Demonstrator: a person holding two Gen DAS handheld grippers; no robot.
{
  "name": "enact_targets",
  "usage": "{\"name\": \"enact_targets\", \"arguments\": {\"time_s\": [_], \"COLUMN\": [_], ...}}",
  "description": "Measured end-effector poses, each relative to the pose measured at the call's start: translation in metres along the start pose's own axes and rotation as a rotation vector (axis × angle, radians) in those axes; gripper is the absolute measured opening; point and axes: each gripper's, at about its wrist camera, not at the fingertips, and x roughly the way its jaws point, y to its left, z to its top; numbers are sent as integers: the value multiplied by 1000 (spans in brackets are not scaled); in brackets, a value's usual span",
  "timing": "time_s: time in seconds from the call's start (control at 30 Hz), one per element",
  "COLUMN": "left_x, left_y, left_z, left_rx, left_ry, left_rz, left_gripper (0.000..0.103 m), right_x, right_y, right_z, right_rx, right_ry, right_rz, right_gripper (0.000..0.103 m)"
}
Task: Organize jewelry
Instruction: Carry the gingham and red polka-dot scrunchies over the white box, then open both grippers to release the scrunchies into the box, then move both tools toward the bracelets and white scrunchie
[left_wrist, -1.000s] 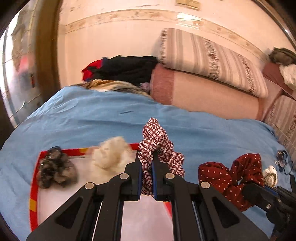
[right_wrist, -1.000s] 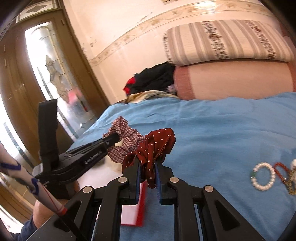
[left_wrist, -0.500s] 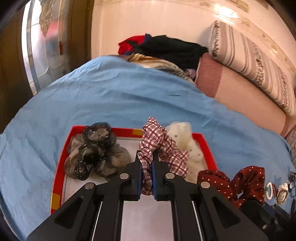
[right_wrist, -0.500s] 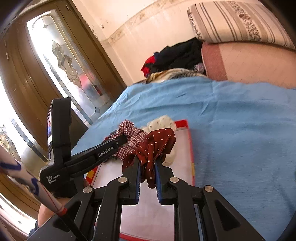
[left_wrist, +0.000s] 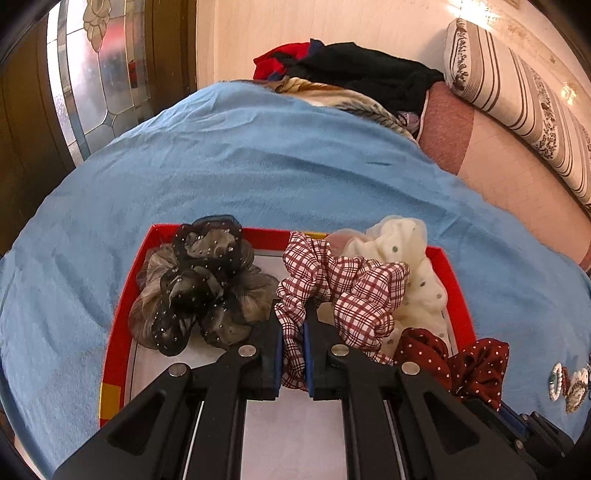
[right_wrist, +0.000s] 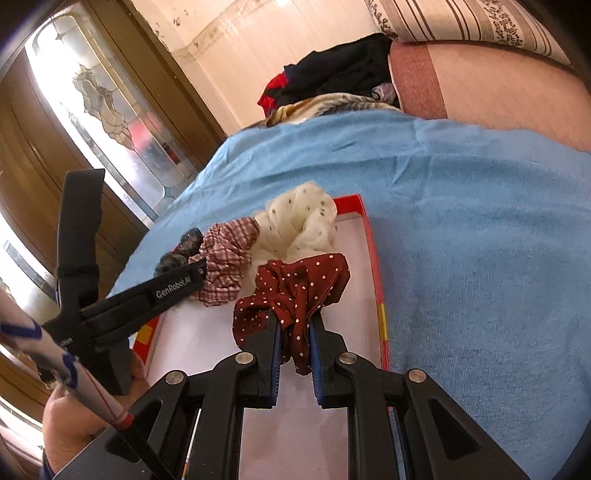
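Observation:
My left gripper (left_wrist: 293, 325) is shut on a red-and-white checked scrunchie (left_wrist: 354, 284) and holds it over the red-rimmed white tray (left_wrist: 118, 332). In the tray lie a black-and-brown sheer scrunchie (left_wrist: 199, 288) at the left and a cream dotted scrunchie (left_wrist: 410, 251) at the far right. My right gripper (right_wrist: 293, 332) is shut on a dark red polka-dot scrunchie (right_wrist: 295, 288) and holds it over the tray's (right_wrist: 376, 266) right half. The left gripper (right_wrist: 147, 295), the checked scrunchie (right_wrist: 229, 254) and the cream scrunchie (right_wrist: 299, 221) show in the right wrist view too.
The tray lies on a blue bedspread (left_wrist: 258, 158). Bead bracelets (left_wrist: 565, 380) lie on the spread to the right. A pile of clothes (left_wrist: 351, 74) and stacked striped and pink bolsters (left_wrist: 517, 110) lie at the far side. A glass-panelled door (left_wrist: 92, 74) stands at the left.
Both grippers have moved left and forward over the tray with their scrunchies, and lower toward it. The bracelets have slid out of the right wrist view.

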Motion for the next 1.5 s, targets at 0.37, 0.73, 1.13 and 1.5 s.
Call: {"name": "enact_targets", "arguments": {"time_s": [0.37,0.73,1.13,1.5], "left_x": [1,-11,-48,-58], "left_y": [1,1,-16,-73], "left_z": [0,3,11,-2], "left_rx": [-8,-18,-44,91], "left_ry": [7,-47,-231,-268], "left_rz": [2,6,-19,-127], "left_gripper": [13,36,46,50], "right_x": [15,15,-23,-78], "right_y": [-4,-7,-7,-43], "right_z": [-8,-12,-7,-17], "right_rx": [-1,6,3,19], "right_ry": [65,81,26,-15], "right_rz": [-41,-35,-12,-33], "right_gripper": [19,43,45,45]}}
